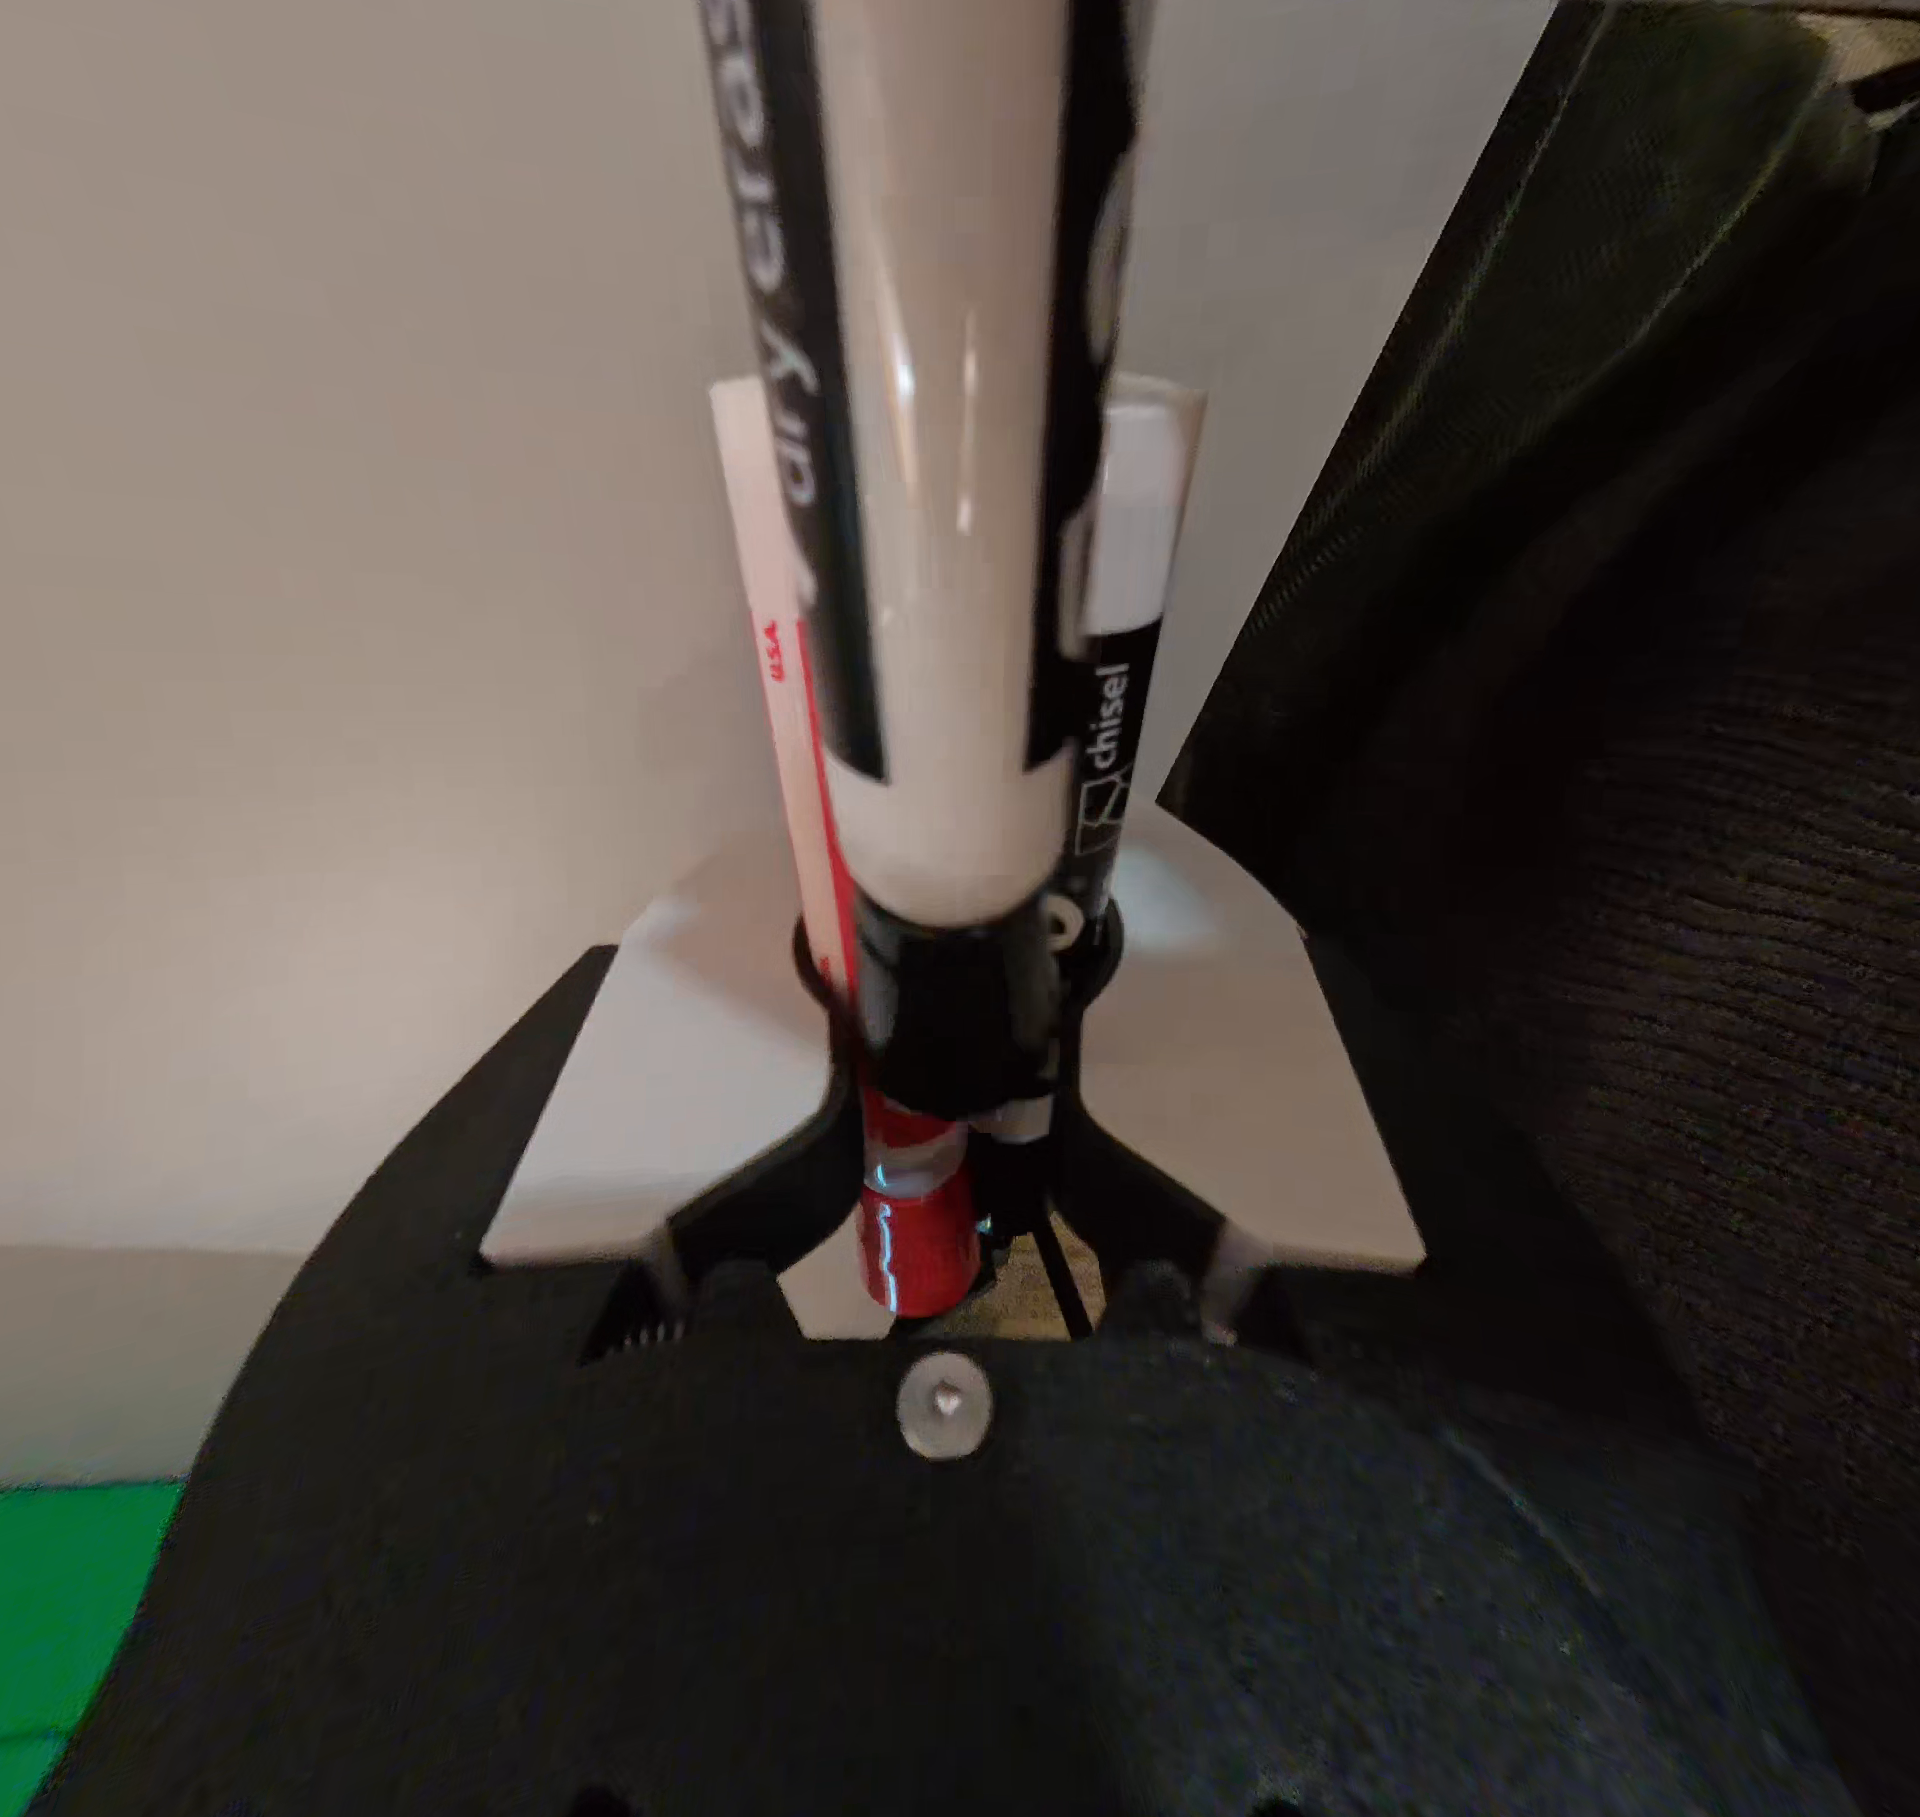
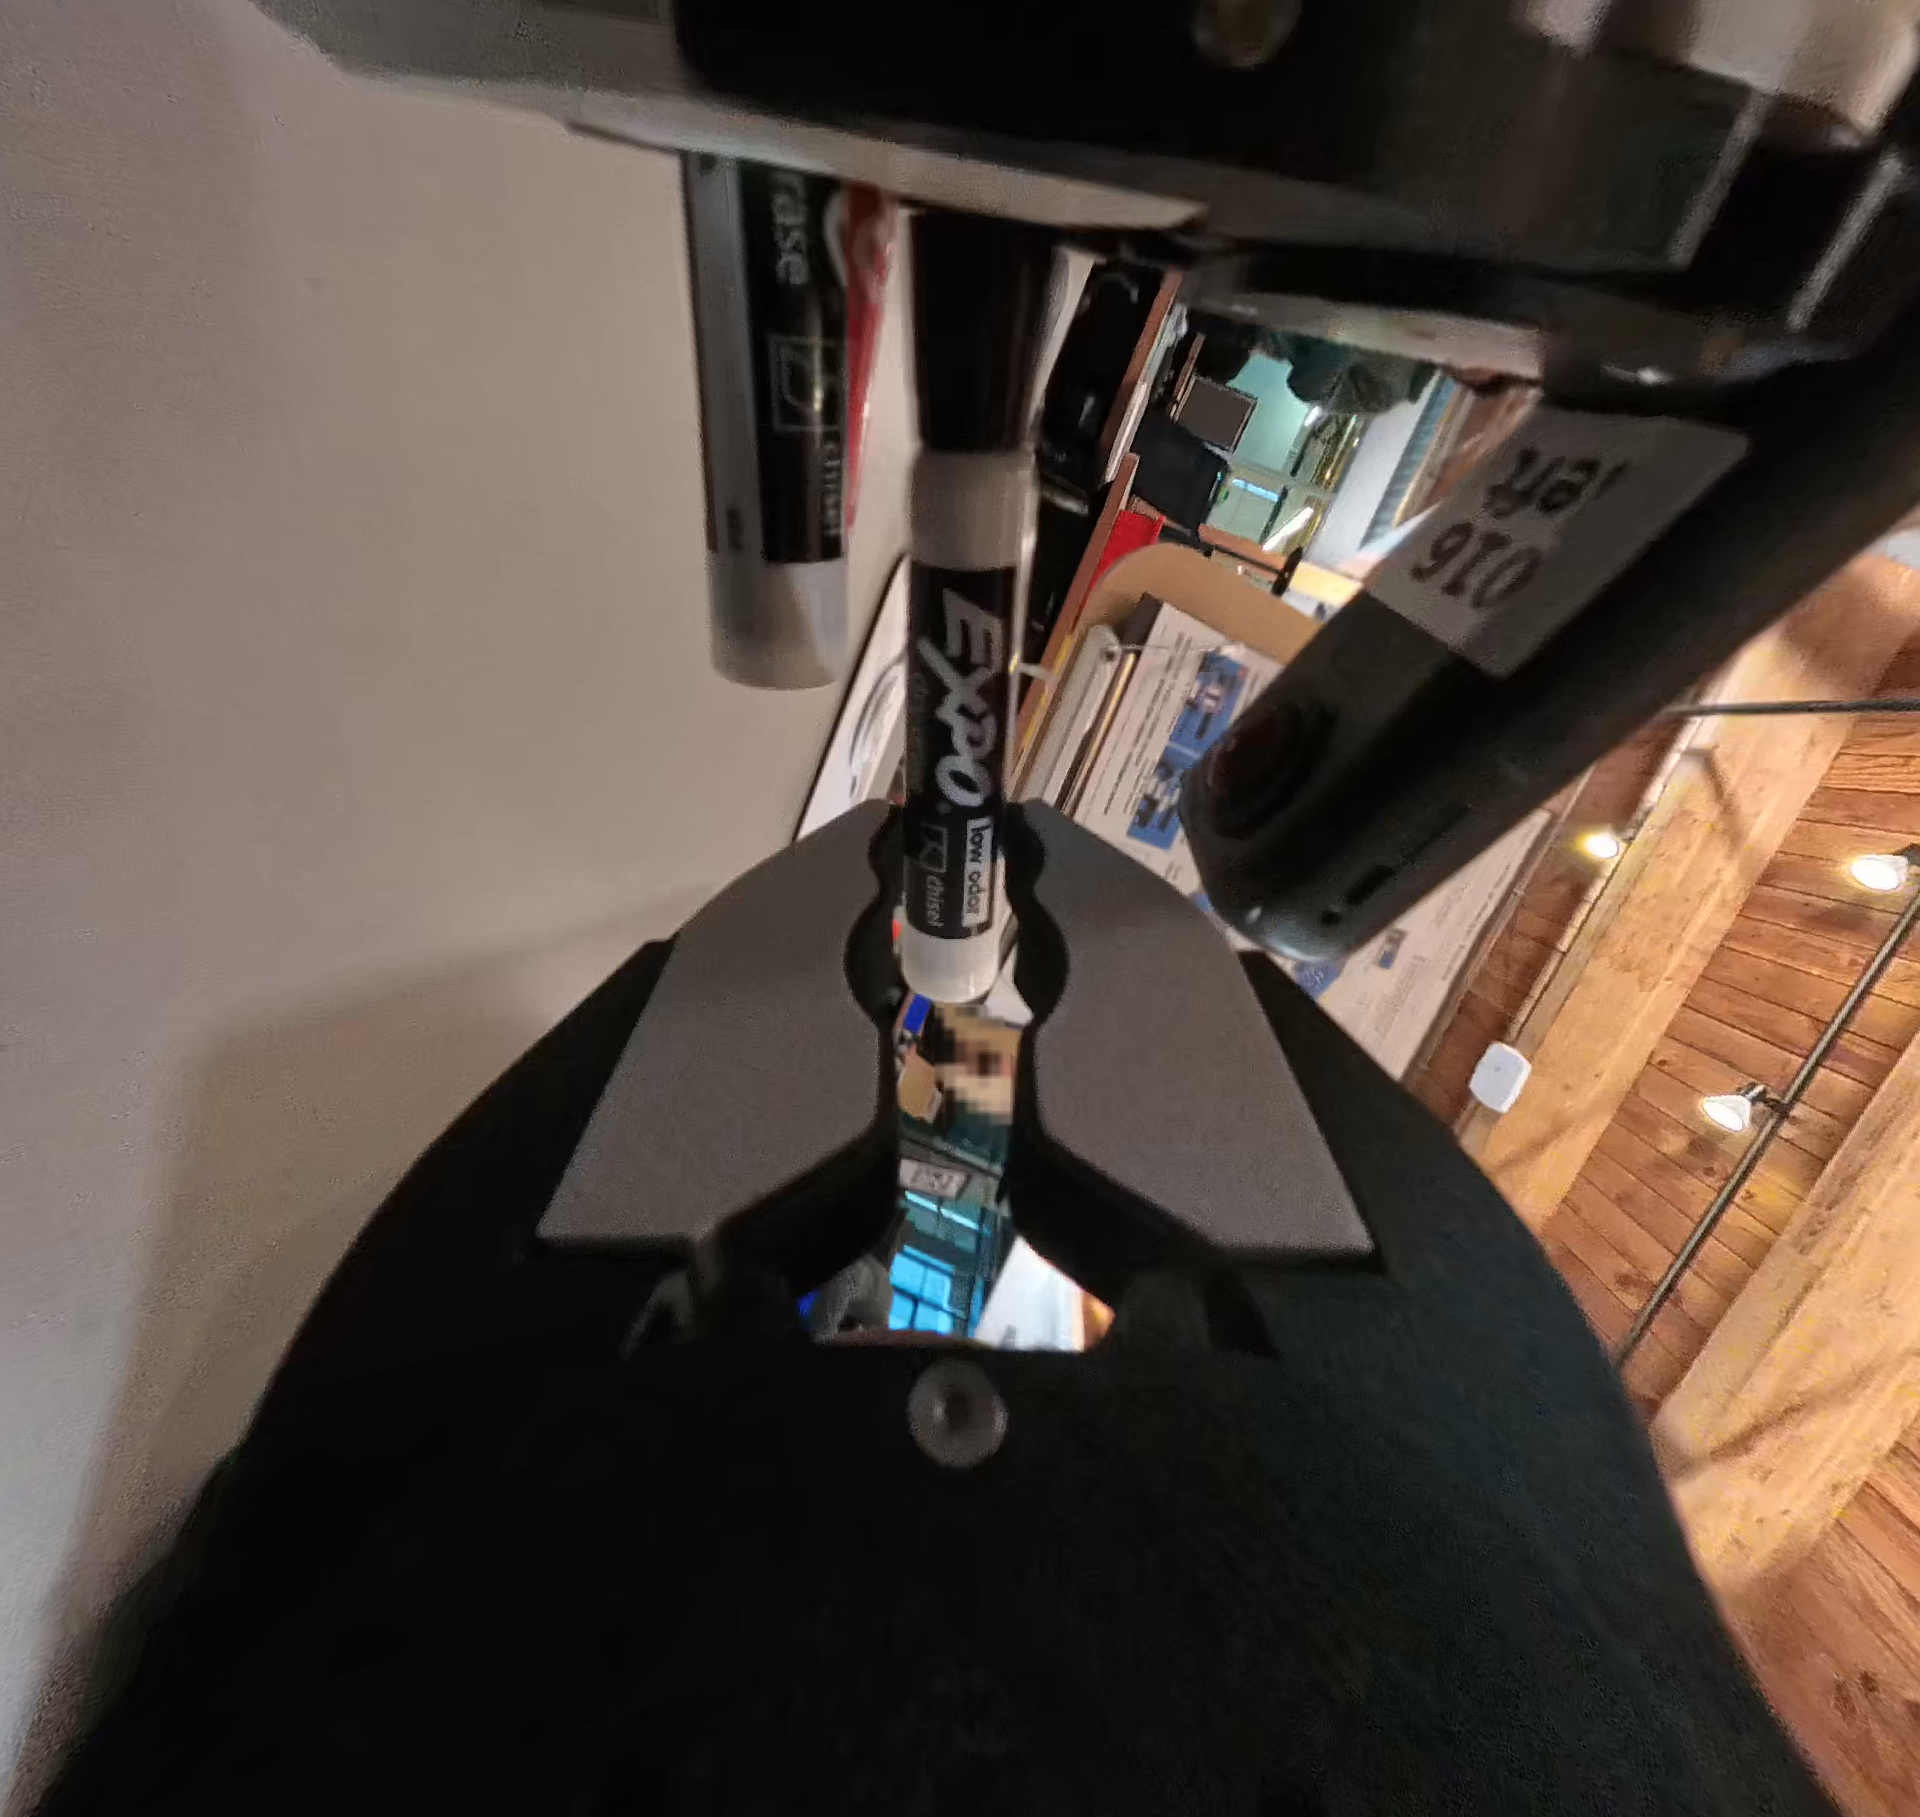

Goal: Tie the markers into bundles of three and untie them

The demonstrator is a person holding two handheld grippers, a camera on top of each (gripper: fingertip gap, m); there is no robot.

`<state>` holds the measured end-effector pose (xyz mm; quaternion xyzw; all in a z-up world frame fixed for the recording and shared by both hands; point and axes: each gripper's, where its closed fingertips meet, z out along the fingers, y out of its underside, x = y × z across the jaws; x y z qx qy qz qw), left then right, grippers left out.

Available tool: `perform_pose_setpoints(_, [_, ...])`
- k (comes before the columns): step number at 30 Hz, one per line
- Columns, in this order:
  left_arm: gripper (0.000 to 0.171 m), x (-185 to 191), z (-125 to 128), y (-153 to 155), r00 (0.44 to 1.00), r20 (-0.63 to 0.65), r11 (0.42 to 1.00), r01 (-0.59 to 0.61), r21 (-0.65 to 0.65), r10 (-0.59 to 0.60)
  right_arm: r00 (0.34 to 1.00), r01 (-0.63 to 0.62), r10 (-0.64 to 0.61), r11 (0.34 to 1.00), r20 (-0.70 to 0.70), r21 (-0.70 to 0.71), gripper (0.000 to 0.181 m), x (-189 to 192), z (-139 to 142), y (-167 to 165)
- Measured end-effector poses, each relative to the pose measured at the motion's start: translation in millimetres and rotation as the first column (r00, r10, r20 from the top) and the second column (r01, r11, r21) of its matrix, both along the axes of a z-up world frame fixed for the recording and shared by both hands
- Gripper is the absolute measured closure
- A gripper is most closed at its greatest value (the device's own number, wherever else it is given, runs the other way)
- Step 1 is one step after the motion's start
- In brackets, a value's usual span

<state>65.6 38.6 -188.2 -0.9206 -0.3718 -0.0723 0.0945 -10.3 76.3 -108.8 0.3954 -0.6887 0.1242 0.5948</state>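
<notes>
My left gripper (image 1: 951, 1071) is shut on a bunch of dry-erase markers that point away from the camera. They are a black-and-white marker (image 1: 956, 520) in front, a red marker (image 1: 920, 1237) and another black marker (image 1: 1117, 707) beside it. My right gripper (image 2: 951, 894) is shut on the tail end of the black marker (image 2: 951, 728). That marker's other end goes up into the left gripper (image 2: 1039, 53), which fills the top of the right wrist view. A second black marker (image 2: 774, 479) and the red marker (image 2: 868, 313) hang beside it.
A plain white surface (image 1: 364, 520) lies to the left in both views. The right gripper's dark body (image 1: 1558, 832) fills the right of the left wrist view. The left gripper's camera (image 2: 1351, 780) is close on the right. Wood panelling (image 2: 1714, 1040) and posters (image 2: 1164, 728) lie beyond.
</notes>
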Motion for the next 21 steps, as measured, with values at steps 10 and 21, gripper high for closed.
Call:
perform_pose_setpoints(10, [0.13,-9,8,8,1.0,-0.016,1.0,0.005,-0.024,-0.006,0.999,0.006,-0.007,1.0,-0.051,-0.016,0.162,4,5,2])
perform_pose_setpoints(21, [0.129,2,6,-14,0.996,-0.028,0.997,-0.081,-0.009,0.081,0.992,-0.119,0.117,0.992,-0.056,-0.044,0.162,23,7,-26])
